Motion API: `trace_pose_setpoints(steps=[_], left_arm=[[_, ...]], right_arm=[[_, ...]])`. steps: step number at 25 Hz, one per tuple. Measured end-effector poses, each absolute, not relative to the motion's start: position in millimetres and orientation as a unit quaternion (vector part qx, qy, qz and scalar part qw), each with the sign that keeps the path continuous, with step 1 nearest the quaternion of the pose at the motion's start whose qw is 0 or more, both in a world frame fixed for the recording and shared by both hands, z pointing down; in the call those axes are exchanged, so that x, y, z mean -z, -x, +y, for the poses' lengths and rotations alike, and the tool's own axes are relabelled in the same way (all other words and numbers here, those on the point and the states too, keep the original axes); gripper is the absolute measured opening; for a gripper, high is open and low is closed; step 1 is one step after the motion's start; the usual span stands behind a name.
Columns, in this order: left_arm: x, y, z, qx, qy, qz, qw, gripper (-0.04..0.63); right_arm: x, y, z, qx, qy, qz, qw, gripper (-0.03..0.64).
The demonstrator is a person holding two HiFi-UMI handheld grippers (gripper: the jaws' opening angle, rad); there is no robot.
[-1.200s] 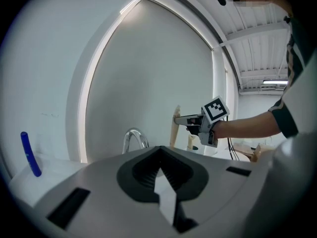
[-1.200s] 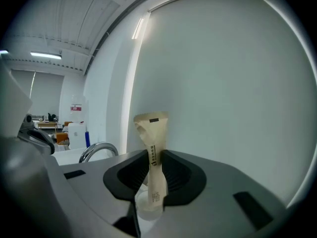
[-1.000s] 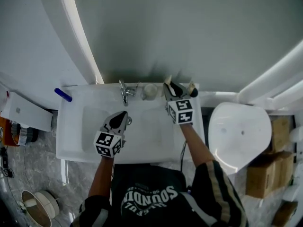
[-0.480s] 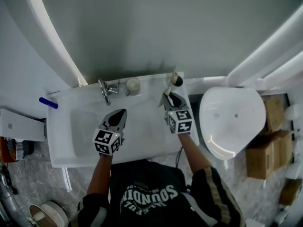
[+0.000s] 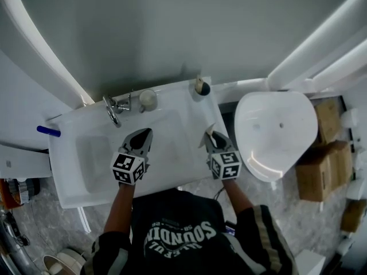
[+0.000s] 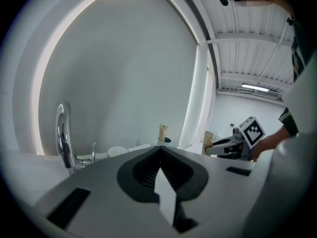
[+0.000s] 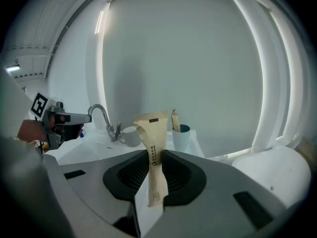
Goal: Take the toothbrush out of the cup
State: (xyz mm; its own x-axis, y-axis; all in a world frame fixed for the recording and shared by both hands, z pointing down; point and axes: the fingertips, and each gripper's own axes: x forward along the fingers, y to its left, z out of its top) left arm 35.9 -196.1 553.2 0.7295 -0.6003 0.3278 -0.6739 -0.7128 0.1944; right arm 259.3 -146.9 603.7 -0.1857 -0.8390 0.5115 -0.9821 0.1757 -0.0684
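The right gripper view shows the right gripper (image 7: 154, 180) clamped on a wrapped toothbrush (image 7: 152, 135) at centre frame. The head view shows only its tip, lower right of the cup (image 5: 202, 88). The left gripper's (image 6: 161, 180) jaws are closed, empty.

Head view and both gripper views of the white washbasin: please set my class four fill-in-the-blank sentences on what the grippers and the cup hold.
1. The right gripper is ____ on the beige paper-wrapped toothbrush.
2. The left gripper, jaws together, holds ____.
3. The pale round cup holds ____ more beige packet.
4. The white mug stands beside the chrome ____.
Missing words: shut; nothing; one; tap.
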Motion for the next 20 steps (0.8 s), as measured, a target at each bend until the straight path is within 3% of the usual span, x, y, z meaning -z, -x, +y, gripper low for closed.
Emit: trace_pose_setpoints(steps=[9, 20], left_arm=[[-555.5, -27.3, -193.0, -0.126, -0.912, -0.356, 0.157, 0.002], [-555.9, 14.7, -189.2, -0.125, -0.892, -0.403, 0.163, 0.002]], right_arm=[[-651.2, -267.3, -131.8, -0.242, -0.607, -0.726, 0.216, 0.078], [-707.4, -257.1, -192.6, -0.268, -0.591, -0.713, 0.266, 0.078]])
